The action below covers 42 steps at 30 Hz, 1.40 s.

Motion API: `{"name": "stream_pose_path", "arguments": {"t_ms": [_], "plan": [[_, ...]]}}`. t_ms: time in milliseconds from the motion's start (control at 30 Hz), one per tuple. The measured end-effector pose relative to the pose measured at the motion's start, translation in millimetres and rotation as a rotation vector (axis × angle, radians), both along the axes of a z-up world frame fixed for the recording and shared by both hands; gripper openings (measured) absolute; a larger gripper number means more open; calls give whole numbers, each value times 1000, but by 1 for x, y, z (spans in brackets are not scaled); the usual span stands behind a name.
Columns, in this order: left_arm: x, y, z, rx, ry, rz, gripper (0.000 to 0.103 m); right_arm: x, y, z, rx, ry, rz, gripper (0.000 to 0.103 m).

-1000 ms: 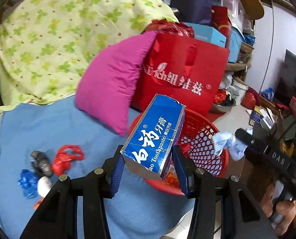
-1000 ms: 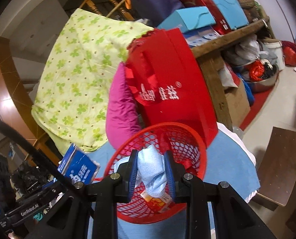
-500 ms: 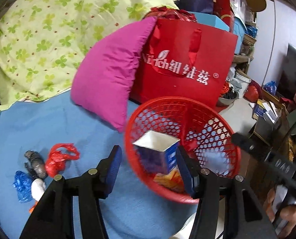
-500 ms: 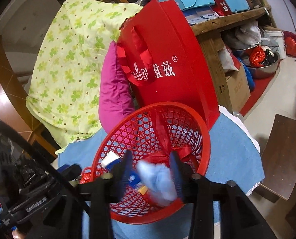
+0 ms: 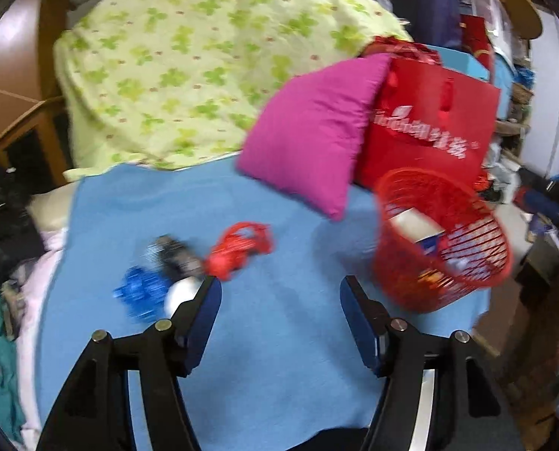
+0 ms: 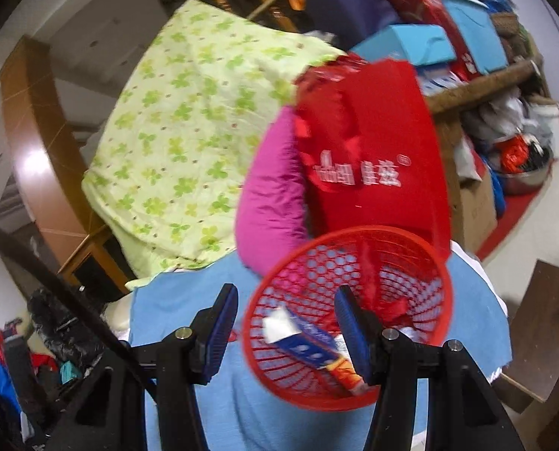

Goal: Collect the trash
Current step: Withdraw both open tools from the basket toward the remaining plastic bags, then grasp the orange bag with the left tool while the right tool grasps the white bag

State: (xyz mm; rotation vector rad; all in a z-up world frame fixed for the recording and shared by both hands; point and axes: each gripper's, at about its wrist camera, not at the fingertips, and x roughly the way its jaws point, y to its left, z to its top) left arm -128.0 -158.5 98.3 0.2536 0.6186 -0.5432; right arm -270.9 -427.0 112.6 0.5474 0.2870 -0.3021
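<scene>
Two grippers, and both of yours are empty with their jaws apart. Your left gripper (image 5: 281, 293) has just been opening wider and has nothing between its blue pads (image 5: 200, 315); it hangs over the blue cloth (image 5: 272, 376). Your right gripper (image 6: 287, 312) stands with its jaws spread and nothing clamped, just above the near rim of the red basket (image 6: 349, 314).

The basket sits on the blue cloth's right end, in front of the red bag (image 5: 429, 127) and beside the pink pillow (image 5: 309, 143). Inside it lies the blue toothpaste box (image 6: 305, 342), along with an orange packet (image 6: 349, 374) and other scraps too blurred to name.

Loose trash lies on the cloth, left of your left gripper: a red plastic bag (image 5: 240, 250), a dark crumpled wrapper (image 5: 176, 255) touching it, a blue crumpled piece (image 5: 142, 293) and a white object (image 5: 183, 293) just behind your left finger. The left view is smeared by motion.
</scene>
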Motion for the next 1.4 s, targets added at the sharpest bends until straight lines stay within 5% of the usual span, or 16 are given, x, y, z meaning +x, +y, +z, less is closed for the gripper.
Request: {"name": "stream_pose_path", "arguments": {"t_ms": [433, 667, 1033, 1167, 1400], "plan": [[10, 187, -50, 73, 39, 398, 67, 65, 104, 0, -64, 59, 256, 58], [-5, 215, -47, 33, 47, 439, 67, 57, 146, 12, -135, 50, 330, 58], [-43, 223, 22, -47, -95, 403, 73, 42, 159, 49, -104, -13, 421, 58], [-31, 212, 13, -60, -79, 353, 74, 75, 161, 18, -38, 61, 478, 58], [16, 193, -41, -17, 74, 373, 74, 186, 181, -63, 12, 263, 600, 58]]}}
